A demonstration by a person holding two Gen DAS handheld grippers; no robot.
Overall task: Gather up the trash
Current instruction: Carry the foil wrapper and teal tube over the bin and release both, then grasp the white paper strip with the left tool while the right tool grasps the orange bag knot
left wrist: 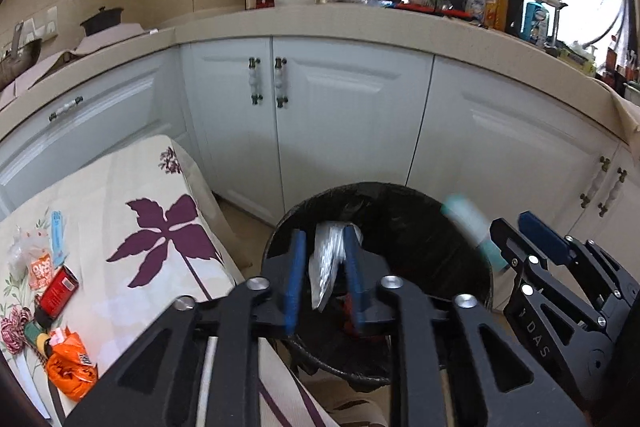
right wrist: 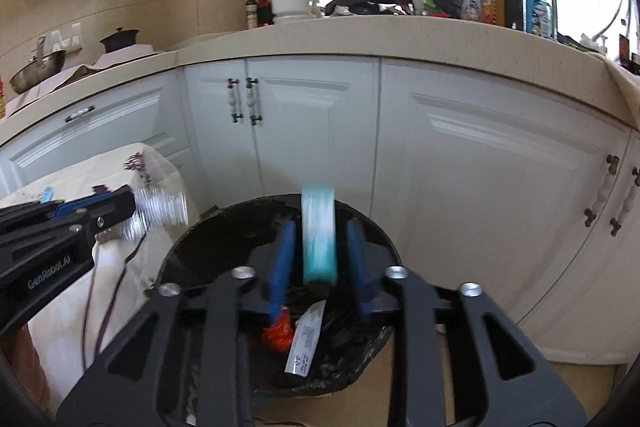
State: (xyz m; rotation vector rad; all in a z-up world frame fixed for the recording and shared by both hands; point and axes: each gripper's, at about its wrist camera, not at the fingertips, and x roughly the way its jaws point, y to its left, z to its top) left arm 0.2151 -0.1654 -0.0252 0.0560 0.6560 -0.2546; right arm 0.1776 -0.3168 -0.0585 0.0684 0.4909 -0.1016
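A black-lined trash bin [left wrist: 460, 227] stands on the floor by the white cabinets; it also shows in the right wrist view [right wrist: 224, 227]. My left gripper [left wrist: 324, 247] is open above it, with a clear silvery wrapper [left wrist: 326, 263] loose between its fingers. My right gripper [right wrist: 320, 239] is open over the bin, with a blurred white-and-teal tube [right wrist: 319, 239] between its fingers. The tube also shows in the left wrist view [left wrist: 474, 227]. Inside the bin lie a red wrapper [right wrist: 278, 333] and a white packet [right wrist: 306, 341].
A table with a floral cloth [left wrist: 132, 203] stands left of the bin. On it lie an orange wrapper [left wrist: 70, 371], a red box [left wrist: 58, 291], a blue strip [left wrist: 57, 231] and string [left wrist: 14, 331]. A cluttered counter [left wrist: 360, 23] runs behind.
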